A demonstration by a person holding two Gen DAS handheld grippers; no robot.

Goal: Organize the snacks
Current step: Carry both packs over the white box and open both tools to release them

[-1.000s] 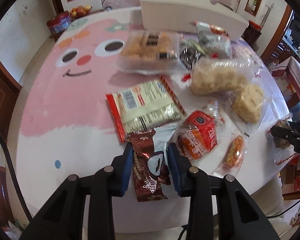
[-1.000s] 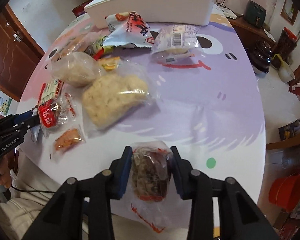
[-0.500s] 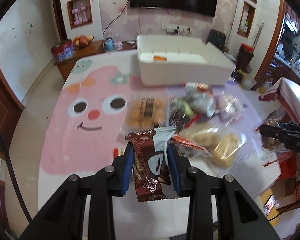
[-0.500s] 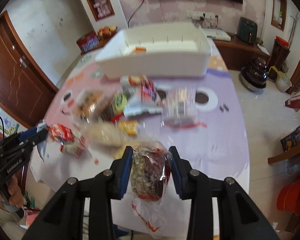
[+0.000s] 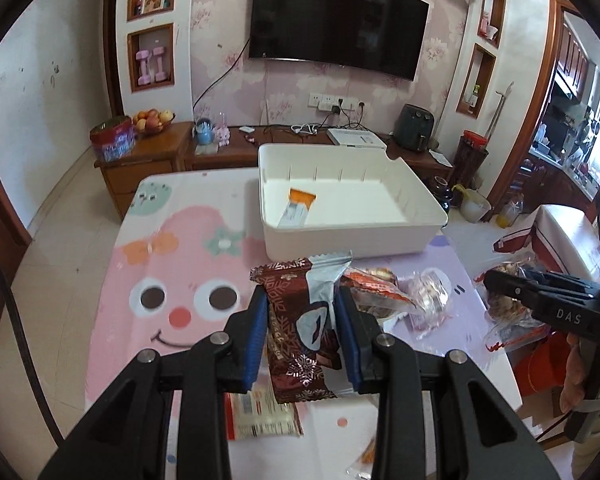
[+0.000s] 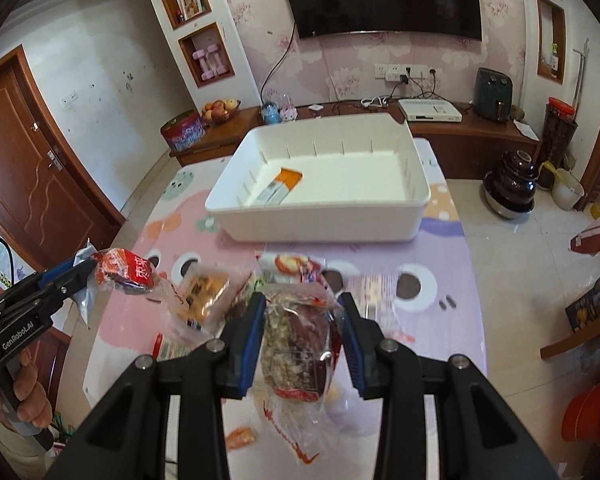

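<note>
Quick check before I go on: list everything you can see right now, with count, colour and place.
bin: 1, white, far end of table
sachet: 1, orange and white, inside bin
table: 1, pink and purple cartoon cloth
loose snacks: several, mixed, mid-table
brown packet: 1, in left gripper
clear bag: 1, dark contents, in right gripper
TV: 1, black, wall
left gripper: shut on brown packet
right gripper: shut on clear bag

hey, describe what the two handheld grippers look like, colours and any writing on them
Both are black plastic, with angular linkage arms joined by silver rivets and blue ribbed pads lining the fingers. The left gripper bears white "GenRoboLAI" lettering on its side, seen from the right wrist. The right gripper shows "DAS" from the left wrist. A black cable runs at the left.
</note>
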